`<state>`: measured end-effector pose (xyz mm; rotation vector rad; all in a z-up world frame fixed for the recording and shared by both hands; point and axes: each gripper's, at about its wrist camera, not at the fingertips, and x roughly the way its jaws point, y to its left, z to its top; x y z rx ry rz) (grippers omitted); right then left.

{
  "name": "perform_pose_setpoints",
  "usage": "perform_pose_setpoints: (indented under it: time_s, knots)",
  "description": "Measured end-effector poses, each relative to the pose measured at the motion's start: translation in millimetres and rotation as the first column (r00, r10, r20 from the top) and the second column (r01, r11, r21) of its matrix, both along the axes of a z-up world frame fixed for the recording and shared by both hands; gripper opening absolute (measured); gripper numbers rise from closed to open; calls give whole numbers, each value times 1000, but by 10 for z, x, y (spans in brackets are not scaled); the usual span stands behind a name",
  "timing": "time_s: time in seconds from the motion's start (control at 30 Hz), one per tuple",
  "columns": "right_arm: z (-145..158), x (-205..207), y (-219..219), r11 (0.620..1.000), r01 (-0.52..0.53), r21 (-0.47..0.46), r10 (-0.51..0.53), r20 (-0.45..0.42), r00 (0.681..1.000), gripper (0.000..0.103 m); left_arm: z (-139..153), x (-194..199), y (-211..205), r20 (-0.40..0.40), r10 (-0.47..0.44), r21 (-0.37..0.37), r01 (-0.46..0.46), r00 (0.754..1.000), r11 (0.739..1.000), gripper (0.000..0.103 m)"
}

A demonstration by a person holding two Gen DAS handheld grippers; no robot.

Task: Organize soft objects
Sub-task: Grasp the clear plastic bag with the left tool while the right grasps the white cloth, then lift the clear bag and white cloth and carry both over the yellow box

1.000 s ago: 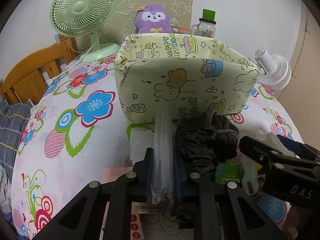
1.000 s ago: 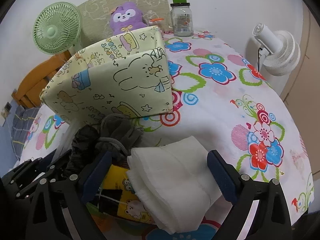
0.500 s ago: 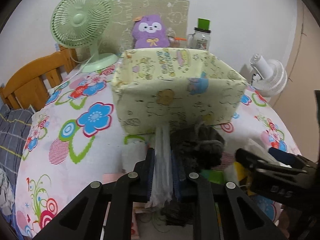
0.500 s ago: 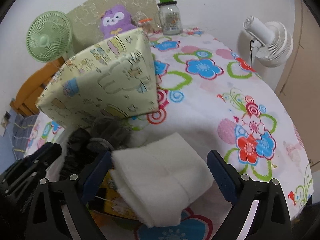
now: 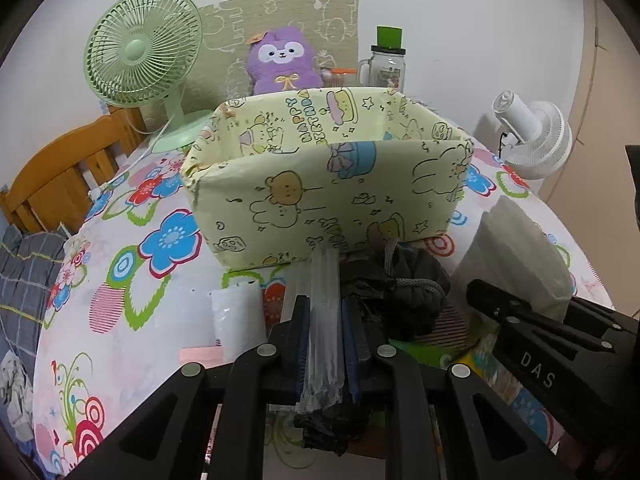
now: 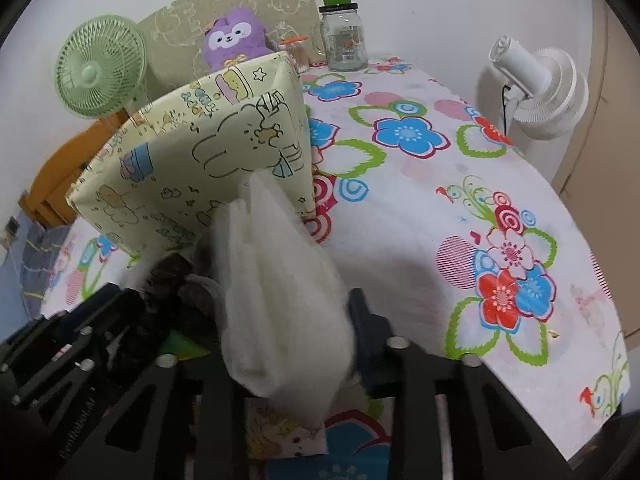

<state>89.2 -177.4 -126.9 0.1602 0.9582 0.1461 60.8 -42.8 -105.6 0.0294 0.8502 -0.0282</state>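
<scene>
Before the yellow box (image 5: 328, 184), both grippers tilt downward, jaws clamped on clear packet (image 5: 322, 332) and white cloth (image 6: 280, 300)

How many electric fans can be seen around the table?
2. The green fan stands at the far left behind the yellow box; the white fan is at the table's right edge. Others may be hidden.

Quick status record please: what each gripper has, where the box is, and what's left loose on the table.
left gripper: jaws shut on clear plastic packet
right gripper: jaws shut on white folded cloth
yellow cartoon box: open-topped, on the table just beyond both grippers
loose items: dark grey bundle in front of box; small white pack left of it
backdrop: green fan, purple plush
</scene>
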Motion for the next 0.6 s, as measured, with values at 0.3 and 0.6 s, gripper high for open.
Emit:
perform_pose_setpoints:
  time_s: [0.3,0.6]
  knots:
    - [216,-10,143,999,-39,-6,40,61,997,27,99,8,62,15,12,-20,-12,1000,1000,14]
    - [409,-32,313,996,-85,-2,85,90,992,27,257,-11,133,41,20,-44,-19,999,999,14]
